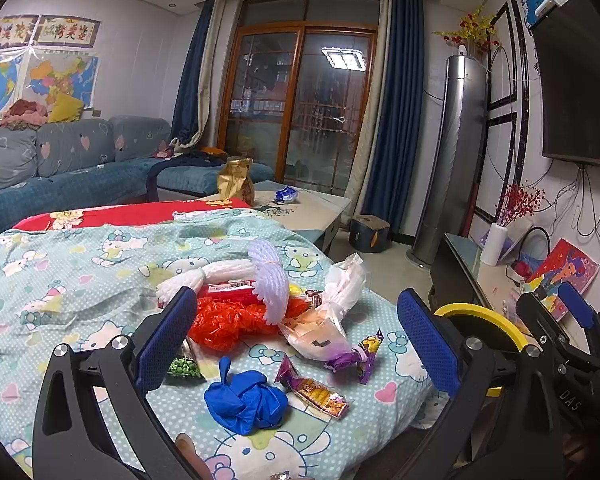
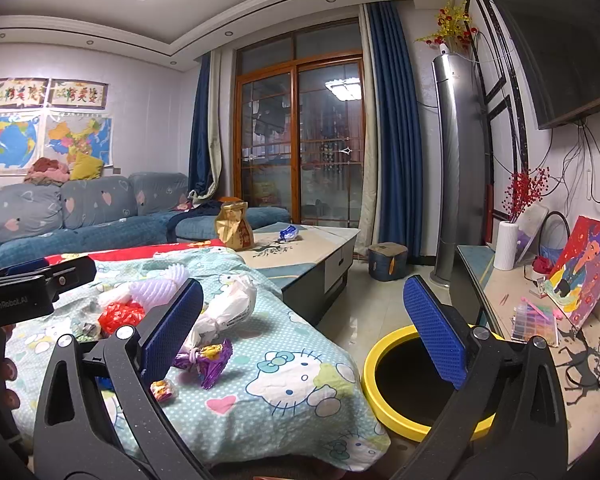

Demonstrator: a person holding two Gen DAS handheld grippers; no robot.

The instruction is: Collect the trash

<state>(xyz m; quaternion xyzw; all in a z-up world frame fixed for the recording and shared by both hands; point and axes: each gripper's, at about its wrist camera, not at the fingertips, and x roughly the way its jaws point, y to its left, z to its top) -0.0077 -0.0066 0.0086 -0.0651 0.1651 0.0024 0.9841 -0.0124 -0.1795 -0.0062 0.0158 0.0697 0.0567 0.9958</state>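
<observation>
You held the left tool (image 1: 296, 336) wide open and empty over the trash on the cartoon-print cover (image 1: 60, 280), blue glove (image 1: 244, 400) and purple wrapper (image 1: 356, 354) between its fingers, while your right tool (image 2: 300, 320) gaped empty beside the yellow-rimmed bin (image 2: 374, 364).

My pads (image 1: 168, 332) were blue; bin rim (image 2: 384, 344) yellow, glove (image 1: 244, 400) blue, bag (image 1: 228, 320) red-orange (sheet (image 1: 60, 272): cartoon-cat print).

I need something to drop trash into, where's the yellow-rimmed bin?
The yellow-rimmed bin stands on the floor right of the bed, beside the TV stand.
</observation>
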